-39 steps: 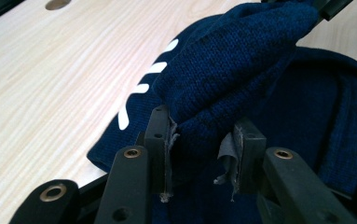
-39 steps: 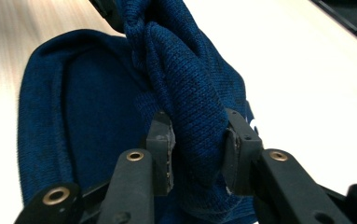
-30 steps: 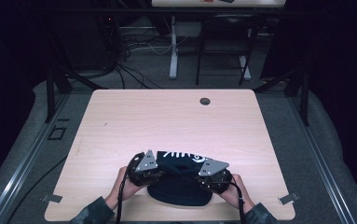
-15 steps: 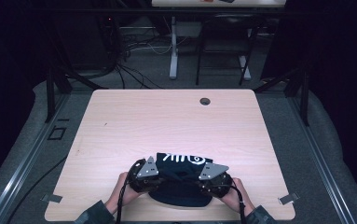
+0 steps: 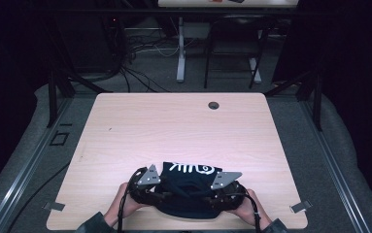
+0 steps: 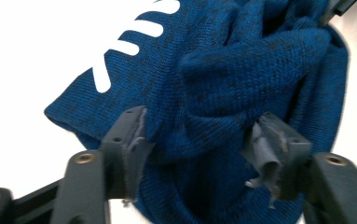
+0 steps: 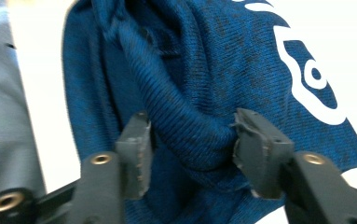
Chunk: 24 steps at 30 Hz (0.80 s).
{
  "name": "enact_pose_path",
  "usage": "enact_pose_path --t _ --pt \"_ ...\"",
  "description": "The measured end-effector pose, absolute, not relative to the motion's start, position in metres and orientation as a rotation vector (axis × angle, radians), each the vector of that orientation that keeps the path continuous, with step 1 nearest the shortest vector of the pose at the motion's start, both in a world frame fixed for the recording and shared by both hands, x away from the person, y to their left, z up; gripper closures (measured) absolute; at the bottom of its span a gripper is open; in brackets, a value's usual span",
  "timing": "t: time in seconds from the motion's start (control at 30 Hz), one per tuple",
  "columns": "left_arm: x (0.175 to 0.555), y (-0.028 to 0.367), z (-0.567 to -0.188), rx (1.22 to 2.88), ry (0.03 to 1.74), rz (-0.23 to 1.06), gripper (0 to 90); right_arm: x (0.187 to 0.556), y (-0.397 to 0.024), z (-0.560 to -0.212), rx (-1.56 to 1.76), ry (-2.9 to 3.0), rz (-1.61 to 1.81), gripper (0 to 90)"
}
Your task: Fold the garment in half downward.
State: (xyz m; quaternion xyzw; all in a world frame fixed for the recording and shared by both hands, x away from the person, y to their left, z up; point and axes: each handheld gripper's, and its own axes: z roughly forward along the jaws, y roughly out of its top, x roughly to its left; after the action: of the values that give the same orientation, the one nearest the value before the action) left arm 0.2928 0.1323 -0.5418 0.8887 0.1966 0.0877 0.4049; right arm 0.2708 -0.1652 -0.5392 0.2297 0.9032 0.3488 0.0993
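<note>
A pale wooden table carries a folded dark blue knit garment with white print, lying at its near edge between the left gripper and right gripper.

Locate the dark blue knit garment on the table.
In the high view the garment lies at the table's near edge, between the left gripper and right gripper.

A lab or test room is suggested: a bare wooden table is ringed by metal rails, with loose cables on grey carpet in the far, dark surroundings.
</note>
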Motion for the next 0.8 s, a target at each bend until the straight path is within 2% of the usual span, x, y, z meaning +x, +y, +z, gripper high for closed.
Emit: enact_pose_path --t 0.2,0.37,0.43,0.6,0.8 --pt "0.286 0.149 -0.521 2.152 0.505 0.205 32.4 0.264 -0.181 -0.524 0.767 2.632 1.185 38.3" --pt "0.290 0.151 -0.512 2.080 0.562 0.363 31.6 0.270 -0.189 -0.520 0.907 2.493 1.220 39.5" --pt "0.296 0.145 -0.518 2.096 0.583 0.383 31.6 0.275 -0.186 -0.523 0.950 2.470 1.211 39.8" --pt "0.310 0.129 -0.538 2.157 0.611 0.333 30.9 0.285 -0.171 -0.532 0.990 2.426 1.140 38.3" --pt "0.306 0.122 -0.550 2.247 0.589 0.354 31.3 0.291 -0.169 -0.542 1.029 2.449 1.098 37.4"
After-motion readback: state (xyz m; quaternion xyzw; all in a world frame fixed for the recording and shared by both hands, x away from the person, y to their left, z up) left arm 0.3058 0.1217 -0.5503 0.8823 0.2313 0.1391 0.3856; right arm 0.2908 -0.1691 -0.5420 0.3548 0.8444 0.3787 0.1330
